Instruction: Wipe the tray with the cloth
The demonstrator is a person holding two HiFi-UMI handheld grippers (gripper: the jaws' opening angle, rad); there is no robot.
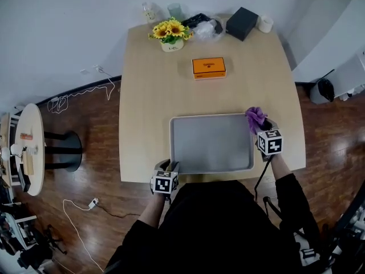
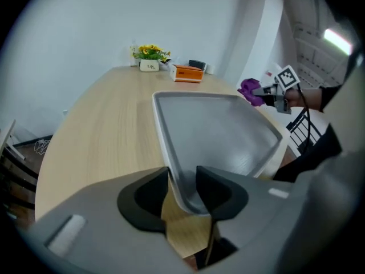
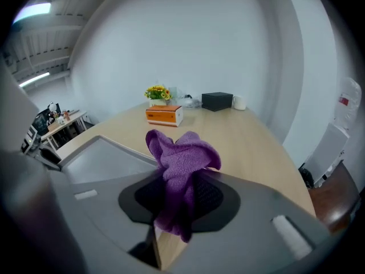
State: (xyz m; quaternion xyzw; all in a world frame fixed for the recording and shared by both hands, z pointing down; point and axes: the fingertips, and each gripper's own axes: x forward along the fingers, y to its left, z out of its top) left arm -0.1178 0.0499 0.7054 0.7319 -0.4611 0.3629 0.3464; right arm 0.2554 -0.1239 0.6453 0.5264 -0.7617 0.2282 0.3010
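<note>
A grey rectangular tray (image 1: 211, 144) lies on the wooden table near its front edge. At the tray's near left corner is my left gripper (image 1: 170, 165). In the left gripper view its jaws (image 2: 182, 181) stand open, with the tray's corner rim (image 2: 171, 153) between them. My right gripper (image 1: 263, 125) hovers at the tray's far right corner, shut on a crumpled purple cloth (image 1: 255, 116). The right gripper view shows the cloth (image 3: 182, 156) bunched up between the jaws and hanging below them, with the tray (image 3: 102, 158) to the left.
An orange box (image 1: 209, 67) sits mid-table beyond the tray. At the far edge stand a flower pot (image 1: 171, 34), a black box (image 1: 241, 23), a white cup (image 1: 264, 23) and a plastic bag (image 1: 204, 26). A round side table (image 1: 28, 147) is on the left.
</note>
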